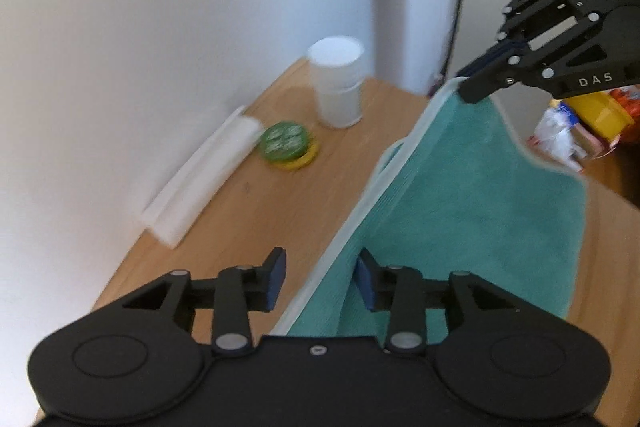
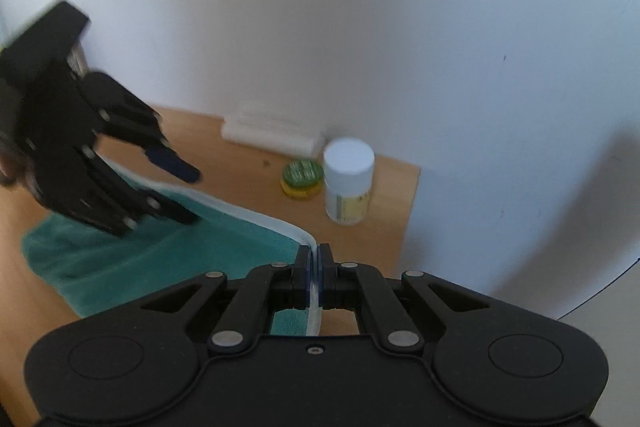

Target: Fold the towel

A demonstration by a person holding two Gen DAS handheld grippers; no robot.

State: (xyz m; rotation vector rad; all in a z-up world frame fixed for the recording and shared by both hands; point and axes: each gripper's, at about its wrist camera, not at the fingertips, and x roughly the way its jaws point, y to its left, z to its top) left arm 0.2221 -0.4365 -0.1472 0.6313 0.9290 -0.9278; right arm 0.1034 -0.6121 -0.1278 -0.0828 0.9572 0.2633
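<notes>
A teal towel (image 1: 480, 195) with a white hem lies partly lifted over the wooden table (image 1: 280, 203). My right gripper (image 2: 315, 259) is shut on the towel's white-edged corner and holds it up; it shows in the left wrist view (image 1: 472, 87) at the upper right. My left gripper (image 1: 322, 279) is open, its jaws on either side of the raised white hem near the towel's other end. In the right wrist view the left gripper (image 2: 188, 195) hangs open over the towel (image 2: 160, 255) at the left.
A white plastic jar (image 1: 340, 83) and a small green-lidded tin (image 1: 286, 143) stand near the wall. A folded white cloth (image 1: 200, 183) lies along the wall. Bags and a yellow pack (image 1: 592, 123) sit at the far right. The table's edge (image 2: 412, 203) is close behind the jar.
</notes>
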